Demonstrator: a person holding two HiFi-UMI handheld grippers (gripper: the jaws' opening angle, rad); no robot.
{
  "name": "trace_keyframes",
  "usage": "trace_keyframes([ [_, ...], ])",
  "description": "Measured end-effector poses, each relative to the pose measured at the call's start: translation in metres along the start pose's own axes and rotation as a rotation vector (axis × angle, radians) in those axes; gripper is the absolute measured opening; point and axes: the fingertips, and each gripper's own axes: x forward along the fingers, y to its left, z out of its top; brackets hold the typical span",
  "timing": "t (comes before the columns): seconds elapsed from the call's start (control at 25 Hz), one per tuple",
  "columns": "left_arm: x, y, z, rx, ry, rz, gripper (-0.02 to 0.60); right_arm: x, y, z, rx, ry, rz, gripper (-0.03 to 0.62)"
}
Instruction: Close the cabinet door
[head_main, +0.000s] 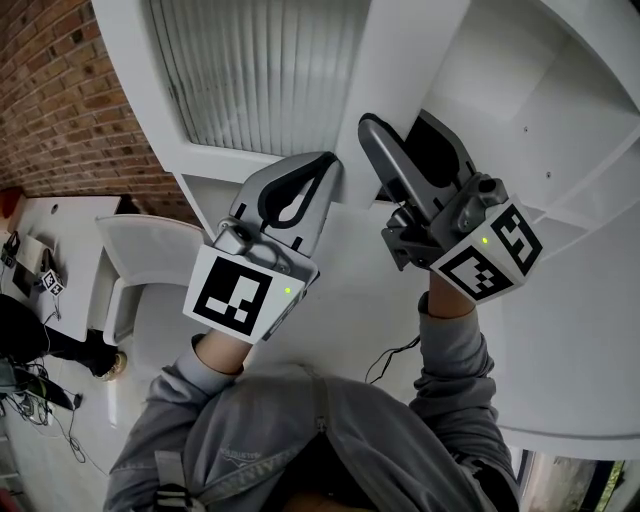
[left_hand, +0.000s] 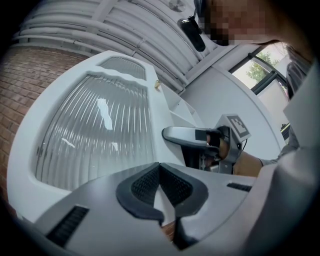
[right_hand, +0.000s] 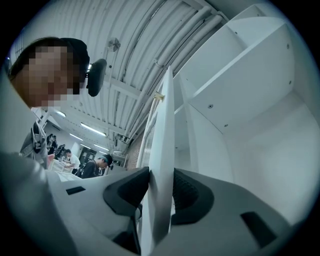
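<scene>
A white cabinet door (head_main: 400, 40) with a ribbed glass panel (head_main: 260, 70) stands ajar in front of the open cabinet (head_main: 560, 90). My right gripper (head_main: 398, 122) straddles the door's free edge (right_hand: 162, 140). Its pads lie close along both faces, and I see no squeeze on the board. My left gripper (head_main: 322, 165) is shut and empty, its tips against the door's white frame just below the glass (left_hand: 95, 125). In the left gripper view the closed tips (left_hand: 160, 165) point at the door, with the right gripper (left_hand: 195, 136) beyond them. The cabinet's white shelves (right_hand: 250, 100) show bare.
A brick wall (head_main: 60, 90) runs at the left. Below it stand a white chair (head_main: 150, 250) and a desk (head_main: 40, 225) with small items. A cable (head_main: 392, 358) hangs near my right sleeve. People (right_hand: 100, 165) sit far off in the room behind.
</scene>
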Motion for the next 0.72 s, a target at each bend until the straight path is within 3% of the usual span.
trace_keyframes([
  [0.72, 0.014, 0.007, -0.007, 0.006, 0.008, 0.018, 0.006, -0.003, -0.021, -0.007, 0.024, -0.022, -0.049, 0.163],
])
